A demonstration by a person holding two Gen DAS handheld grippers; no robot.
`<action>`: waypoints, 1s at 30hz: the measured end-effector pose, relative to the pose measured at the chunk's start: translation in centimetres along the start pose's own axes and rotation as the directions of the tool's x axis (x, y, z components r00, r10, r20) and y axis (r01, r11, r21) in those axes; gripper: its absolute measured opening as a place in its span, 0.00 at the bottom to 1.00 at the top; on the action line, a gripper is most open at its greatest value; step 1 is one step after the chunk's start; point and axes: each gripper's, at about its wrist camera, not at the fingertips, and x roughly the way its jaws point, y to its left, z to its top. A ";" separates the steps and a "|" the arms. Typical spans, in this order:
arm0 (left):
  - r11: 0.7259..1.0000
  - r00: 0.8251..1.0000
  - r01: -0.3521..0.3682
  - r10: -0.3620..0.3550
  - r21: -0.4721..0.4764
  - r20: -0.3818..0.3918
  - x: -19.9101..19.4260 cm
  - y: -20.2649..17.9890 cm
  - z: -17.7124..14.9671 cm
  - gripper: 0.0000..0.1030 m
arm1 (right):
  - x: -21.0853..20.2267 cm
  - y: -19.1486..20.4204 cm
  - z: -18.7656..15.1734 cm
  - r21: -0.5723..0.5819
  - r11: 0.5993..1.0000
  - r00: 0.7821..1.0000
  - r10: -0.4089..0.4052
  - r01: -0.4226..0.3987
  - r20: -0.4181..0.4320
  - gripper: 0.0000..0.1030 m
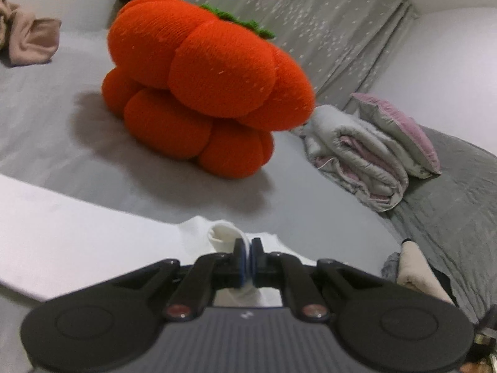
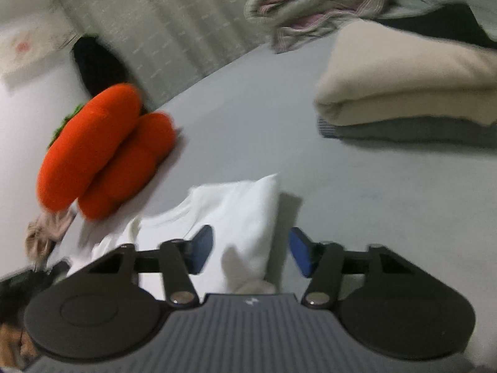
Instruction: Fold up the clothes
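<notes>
A: Left view?
B: The left gripper (image 1: 247, 256) is clamped on a fold of the white garment (image 1: 222, 236), right at its tips.
A: Right view?
B: The right gripper (image 2: 251, 250) stands apart, the garment's corner (image 2: 242, 217) between its pads, unpinched. Soft, light, floppy; I'd take it by that corner.

Orange knitted pumpkin cushion (image 1: 205, 84) with green top stands on the grey bed sheet (image 1: 49, 124), tilted. Behind it: grey curtain (image 1: 310, 21) with pale speckles. Right of the cushion in the left wrist view: rolled grey-and-pink quilt (image 1: 357, 158), with a grey pillow with pink edging (image 1: 400, 130) just behind it, touching. A darker grey blanket (image 1: 450, 199) lies beyond. Dark object (image 2: 96, 62) by the curtain, blurred, not identifiable.
</notes>
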 end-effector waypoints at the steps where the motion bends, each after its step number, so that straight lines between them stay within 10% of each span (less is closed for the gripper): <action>1: 1.000 1.000 0.017 -0.017 0.004 0.015 -0.1 0.0 0.0 0.03 | 0.7 -0.3 0.0 0.019 1.000 1.000 0.010 -0.010 0.007 0.39; 4: 0.999 0.997 0.044 -0.045 0.017 0.068 -0.5 0.1 0.0 0.03 | 1.8 -0.6 -0.3 0.002 1.000 1.000 0.015 -0.015 0.020 0.08; 9: 0.999 0.996 -0.021 0.019 0.024 0.085 0.4 1.1 -0.2 0.03 | 0.5 -0.6 -0.9 0.001 1.000 0.991 0.001 -0.001 0.130 0.07; 16: 0.989 0.991 -0.137 0.136 0.055 0.013 1.9 2.0 -0.8 0.04 | -0.1 1.1 -0.6 -0.104 0.992 0.996 -0.061 0.068 0.069 0.41; 21: 0.984 0.987 -0.161 0.160 0.080 0.019 1.4 1.4 -0.5 0.04 | -3.0 1.9 -1.3 -0.226 0.972 0.997 -0.063 0.070 0.038 0.41; 26: 0.984 0.986 -0.164 0.164 0.072 0.014 1.1 1.3 -0.6 0.04 | -4.0 4.5 -4.6 -0.511 0.855 0.994 -0.105 0.091 0.001 0.41; 30: 0.984 0.986 -0.165 0.165 0.071 0.015 0.8 1.1 -0.5 0.04 | -2.7 6.3 -7.4 -0.706 0.684 0.980 -0.189 0.182 0.069 0.41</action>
